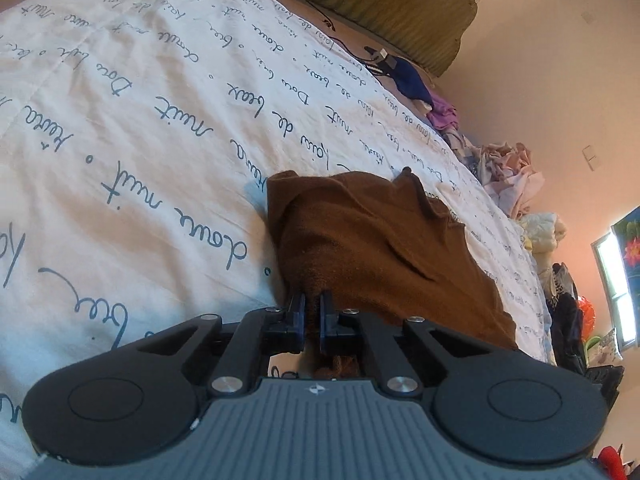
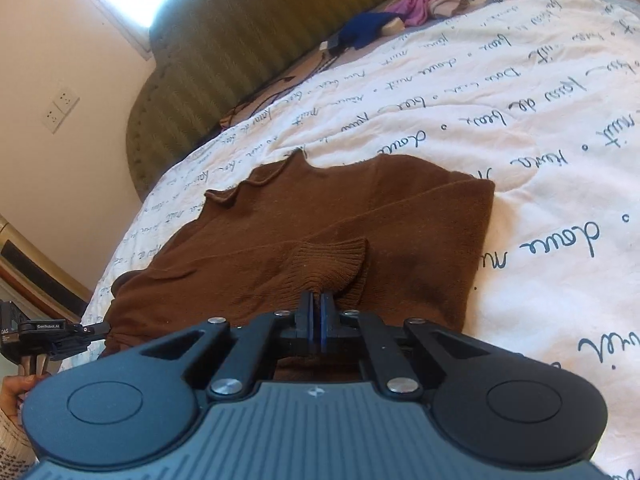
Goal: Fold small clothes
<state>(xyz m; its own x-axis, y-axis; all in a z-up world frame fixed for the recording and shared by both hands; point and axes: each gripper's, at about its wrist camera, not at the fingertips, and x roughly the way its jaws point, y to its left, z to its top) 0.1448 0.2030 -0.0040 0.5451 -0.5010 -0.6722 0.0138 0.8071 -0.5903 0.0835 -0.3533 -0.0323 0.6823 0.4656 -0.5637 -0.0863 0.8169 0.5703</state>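
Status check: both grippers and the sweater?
Right gripper shut on sweater cuff. Left gripper shut on sweater edge. Sweater flat on bedspread. Nothing in the way.

A sweater [image 2: 320, 220] lies spread on the bed [image 2: 520, 140], its cuff [image 2: 332, 264] folded onto its near middle. Far behind it runs the headboard [image 2: 260, 40], with loose clothes [image 2: 400, 16] heaped at the far right.

Two low wrist views close over the bedspread [image 1: 140, 128], both sharing the brown sweater [image 2: 320, 216].
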